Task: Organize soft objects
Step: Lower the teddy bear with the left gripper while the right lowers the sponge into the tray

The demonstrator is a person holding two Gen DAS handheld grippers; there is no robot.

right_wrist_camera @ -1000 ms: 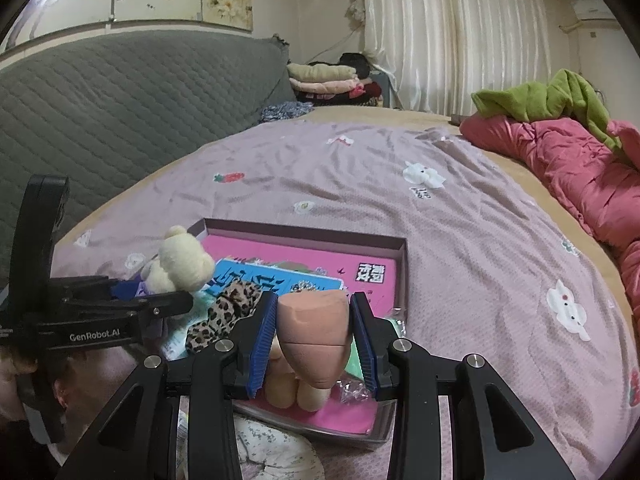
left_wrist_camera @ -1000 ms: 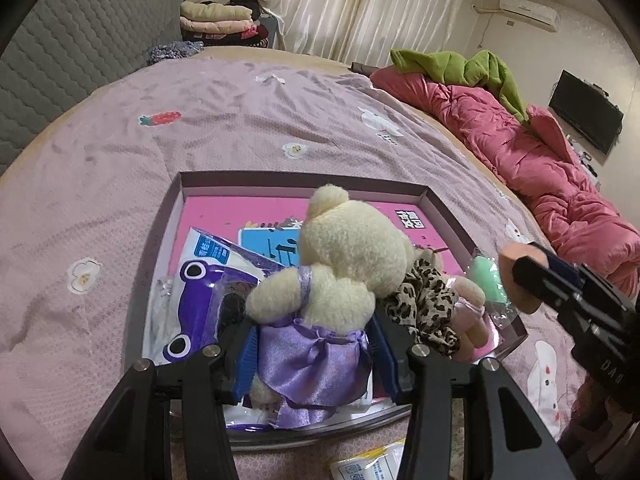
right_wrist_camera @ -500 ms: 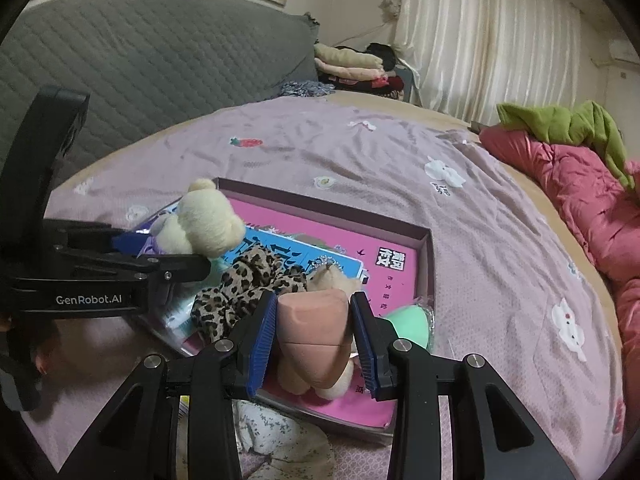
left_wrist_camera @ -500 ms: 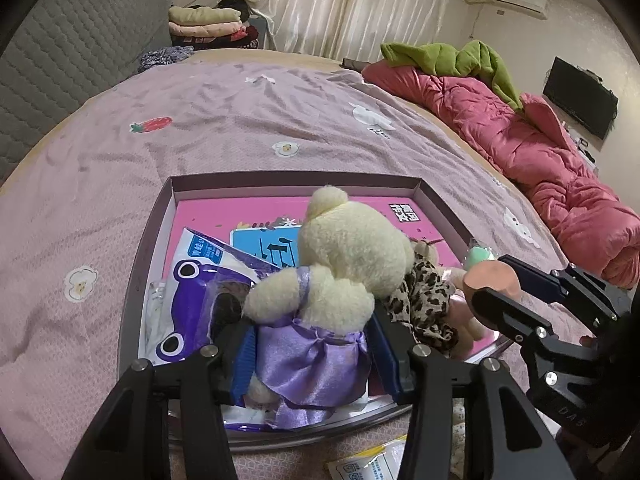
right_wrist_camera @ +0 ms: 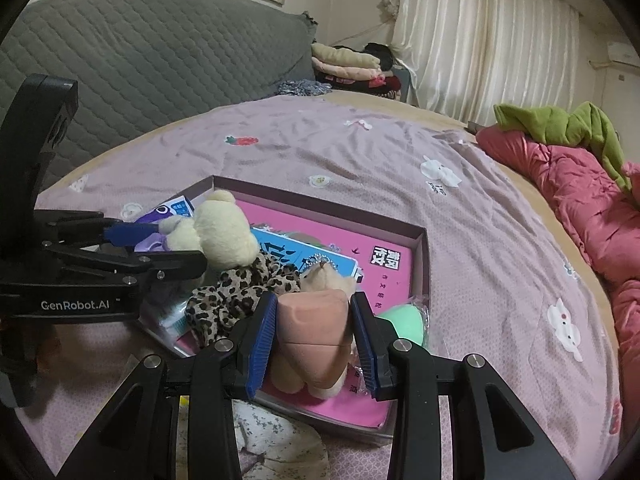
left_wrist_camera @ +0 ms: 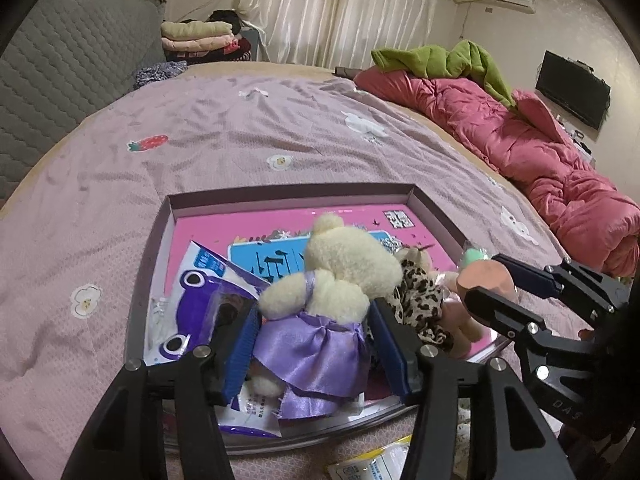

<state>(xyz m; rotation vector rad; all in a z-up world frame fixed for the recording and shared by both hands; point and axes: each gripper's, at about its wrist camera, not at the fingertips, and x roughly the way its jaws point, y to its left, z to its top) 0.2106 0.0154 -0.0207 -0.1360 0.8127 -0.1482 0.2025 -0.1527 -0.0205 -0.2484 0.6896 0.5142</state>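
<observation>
A shallow box [left_wrist_camera: 288, 194] with a pink floor lies on the bed. My left gripper [left_wrist_camera: 314, 340] is shut on a cream teddy bear in a purple dress [left_wrist_camera: 340, 276], held over the box's near left part; the bear also shows in the right wrist view [right_wrist_camera: 224, 232]. My right gripper [right_wrist_camera: 314, 338] is shut on a peach sponge [right_wrist_camera: 314, 332], over the box's near right corner; the sponge also shows in the left wrist view [left_wrist_camera: 486, 282]. A leopard-print plush [right_wrist_camera: 240, 290] and a small cream plush [right_wrist_camera: 326, 280] lie in the box between the grippers. A mint sponge in wrap [right_wrist_camera: 402, 322] lies by the right rim.
A purple and white packet [left_wrist_camera: 200, 300] lies in the box's left part. A red quilt [left_wrist_camera: 532, 156] with a green garment [left_wrist_camera: 444, 58] runs along the bed's right side. A grey headboard [right_wrist_camera: 140, 64] and folded clothes [right_wrist_camera: 348, 66] stand behind. A floral cloth [right_wrist_camera: 276, 444] and a packet [left_wrist_camera: 376, 464] lie near me.
My right gripper has swung left with the peach sponge, from beside the box's right rim to over its near right corner. My left gripper still holds the bear in about the same place.
</observation>
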